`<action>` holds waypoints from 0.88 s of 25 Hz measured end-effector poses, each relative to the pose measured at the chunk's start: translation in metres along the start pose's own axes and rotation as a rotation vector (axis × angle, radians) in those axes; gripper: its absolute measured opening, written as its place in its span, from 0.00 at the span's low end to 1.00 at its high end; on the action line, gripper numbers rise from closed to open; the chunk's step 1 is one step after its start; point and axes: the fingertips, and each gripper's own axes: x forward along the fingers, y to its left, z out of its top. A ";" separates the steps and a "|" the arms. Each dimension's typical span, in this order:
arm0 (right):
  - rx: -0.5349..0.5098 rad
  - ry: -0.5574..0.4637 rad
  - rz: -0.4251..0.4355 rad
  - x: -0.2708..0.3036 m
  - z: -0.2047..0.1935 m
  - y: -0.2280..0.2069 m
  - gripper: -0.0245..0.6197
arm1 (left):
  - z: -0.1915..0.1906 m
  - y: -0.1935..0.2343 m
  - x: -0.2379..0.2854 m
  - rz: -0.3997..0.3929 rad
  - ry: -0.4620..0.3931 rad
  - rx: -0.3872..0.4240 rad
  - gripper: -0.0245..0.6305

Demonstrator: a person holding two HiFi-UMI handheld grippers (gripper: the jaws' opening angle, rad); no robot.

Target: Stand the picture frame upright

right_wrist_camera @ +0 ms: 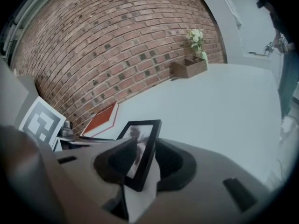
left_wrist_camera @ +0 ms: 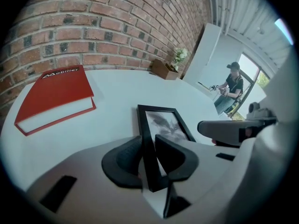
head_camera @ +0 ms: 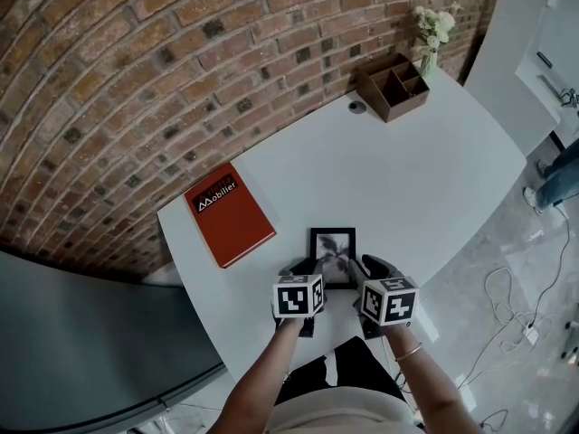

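A small black picture frame (head_camera: 332,256) with a grey print lies face up near the front edge of the white table (head_camera: 407,170). My left gripper (head_camera: 303,268) has the frame's near left bar (left_wrist_camera: 145,143) between its jaws, both pads pressing on it. My right gripper (head_camera: 369,265) is shut on the near right bar (right_wrist_camera: 145,148). From each gripper view the frame (left_wrist_camera: 161,120) (right_wrist_camera: 140,134) runs away from the jaws toward the brick wall. Whether its near end is off the table I cannot tell.
A red book (head_camera: 229,213) lies left of the frame. At the far corner stand a wooden organizer (head_camera: 393,84), a vase of white flowers (head_camera: 432,27) and a small round object (head_camera: 357,107). Cables (head_camera: 516,306) trail on the floor at the right. A person (left_wrist_camera: 232,85) stands far off.
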 end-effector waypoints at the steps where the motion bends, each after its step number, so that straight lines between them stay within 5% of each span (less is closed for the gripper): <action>1: -0.002 0.003 0.000 0.000 0.000 0.000 0.21 | 0.000 0.001 -0.001 0.003 -0.009 -0.007 0.16; 12: 0.001 0.008 0.011 0.005 0.006 -0.003 0.21 | 0.005 0.003 -0.009 0.025 -0.131 -0.007 0.13; 22: 0.115 0.030 0.102 0.016 0.004 0.000 0.25 | 0.008 0.006 -0.020 -0.016 -0.208 -0.041 0.13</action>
